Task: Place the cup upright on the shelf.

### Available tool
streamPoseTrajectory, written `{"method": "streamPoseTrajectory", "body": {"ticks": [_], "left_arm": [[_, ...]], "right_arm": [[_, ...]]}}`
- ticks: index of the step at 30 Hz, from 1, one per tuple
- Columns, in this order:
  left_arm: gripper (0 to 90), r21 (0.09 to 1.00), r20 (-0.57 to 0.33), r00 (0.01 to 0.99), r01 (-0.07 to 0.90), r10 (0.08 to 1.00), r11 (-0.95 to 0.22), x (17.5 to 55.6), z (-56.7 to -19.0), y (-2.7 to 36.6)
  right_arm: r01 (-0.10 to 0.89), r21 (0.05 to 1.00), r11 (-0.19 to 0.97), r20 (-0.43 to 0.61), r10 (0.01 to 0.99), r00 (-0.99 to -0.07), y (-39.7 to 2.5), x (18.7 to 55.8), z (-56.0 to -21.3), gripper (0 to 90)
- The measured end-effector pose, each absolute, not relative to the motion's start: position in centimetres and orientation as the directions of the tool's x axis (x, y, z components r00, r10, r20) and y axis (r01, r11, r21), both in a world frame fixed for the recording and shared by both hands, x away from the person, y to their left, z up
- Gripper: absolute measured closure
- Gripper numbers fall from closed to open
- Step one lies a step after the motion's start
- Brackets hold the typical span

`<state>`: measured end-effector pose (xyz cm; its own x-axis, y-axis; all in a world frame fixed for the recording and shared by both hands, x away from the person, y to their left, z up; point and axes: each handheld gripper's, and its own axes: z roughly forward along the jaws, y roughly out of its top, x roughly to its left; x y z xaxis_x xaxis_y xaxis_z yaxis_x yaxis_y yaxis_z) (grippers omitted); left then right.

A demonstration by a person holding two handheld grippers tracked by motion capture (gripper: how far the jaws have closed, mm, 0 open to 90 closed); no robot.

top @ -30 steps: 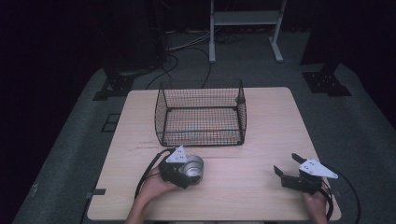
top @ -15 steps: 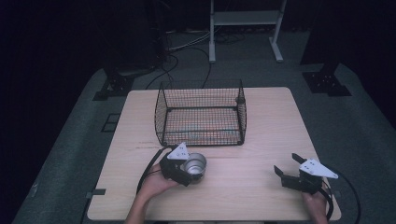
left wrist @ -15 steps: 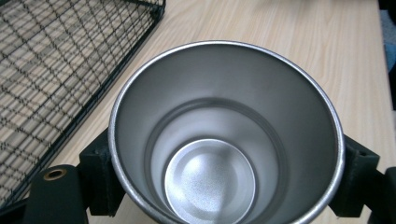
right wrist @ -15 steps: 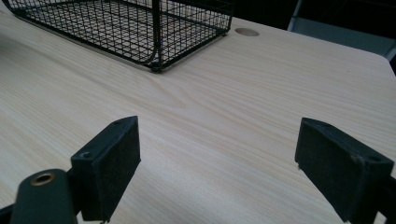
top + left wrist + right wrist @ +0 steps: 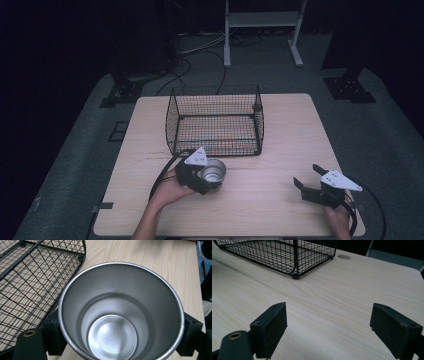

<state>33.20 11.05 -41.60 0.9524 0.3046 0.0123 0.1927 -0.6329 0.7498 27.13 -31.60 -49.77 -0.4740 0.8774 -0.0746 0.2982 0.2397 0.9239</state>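
In the high view the left gripper (image 5: pixel 206 178) held a steel cup (image 5: pixel 213 171) near the middle of the table's (image 5: pixel 280 145) front half, just in front of the wire basket's (image 5: pixel 215 122) near wall. The cup's mouth faced up toward the camera. The right gripper (image 5: pixel 311 181) rested near the front right corner, well apart from the cup, its jaws spread and empty.

In the left gripper view the cup (image 5: pixel 120 315) sat between the two black jaws, which pressed on its outer wall at either side; whether it was lifted or resting on the wood could not be told. The basket (image 5: pixel 32 280) lay just beside it. The cup looked thin-walled and empty, so probably light and stiff, with a smooth brushed skin likely to slip under a loose hold. A grip across the wall below the rim, as here, seemed the sound place.

In the right gripper view the jaws stood wide apart over bare wood (image 5: pixel 332 315), with the basket's corner (image 5: pixel 295 273) ahead.
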Motion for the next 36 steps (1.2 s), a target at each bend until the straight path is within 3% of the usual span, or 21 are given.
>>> {"method": "streamPoseTrajectory", "body": {"ticks": [36], "left_arm": [[17.6, 0.697, 0.05, 0.971, 0.134, 0.235, -0.704, 35.2, -35.7, 10.1]], "right_arm": [[0.304, 0.924, 0.233, -0.067, 0.88, -0.471, -31.6, 27.2, -49.8, 13.5]]}}
